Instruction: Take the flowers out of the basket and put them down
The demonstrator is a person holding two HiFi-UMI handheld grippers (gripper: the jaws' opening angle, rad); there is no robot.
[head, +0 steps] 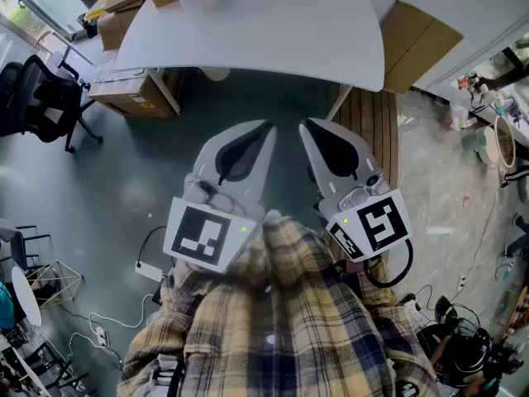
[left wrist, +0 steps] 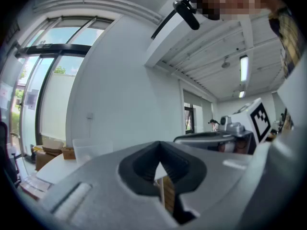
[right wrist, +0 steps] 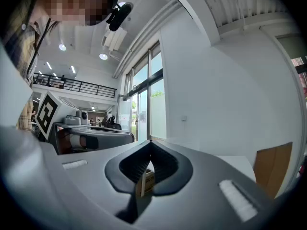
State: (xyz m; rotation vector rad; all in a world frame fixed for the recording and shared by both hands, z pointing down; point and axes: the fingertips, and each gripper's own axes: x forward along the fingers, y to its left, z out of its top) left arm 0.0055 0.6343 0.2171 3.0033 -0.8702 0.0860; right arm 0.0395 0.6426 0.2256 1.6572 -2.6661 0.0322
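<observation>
L gripper [head: 263,131]: jaws clenched tip to tip, nothing betw. them; held level at chest, pointing toward the table.
R gripper [head: 308,129]: jaws also pressed together, empty; just beside the L one, tips near but apart.
Table [head: 248,31]: white, ahead of both grippers; clear tub [left wrist: 88,150] on it.
Flowers, basket: can't tell where, no view shows them.
Floor: cardboard boxes [head: 132,89] under table's left end, office chair [head: 41,98] far left.
Person: plaid sleeves [head: 281,321] behind grippers.

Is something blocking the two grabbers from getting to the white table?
Nothing visible does. The left gripper and right gripper are shut and empty, with only floor between them and the table. No basket or flowers show in any view.
</observation>
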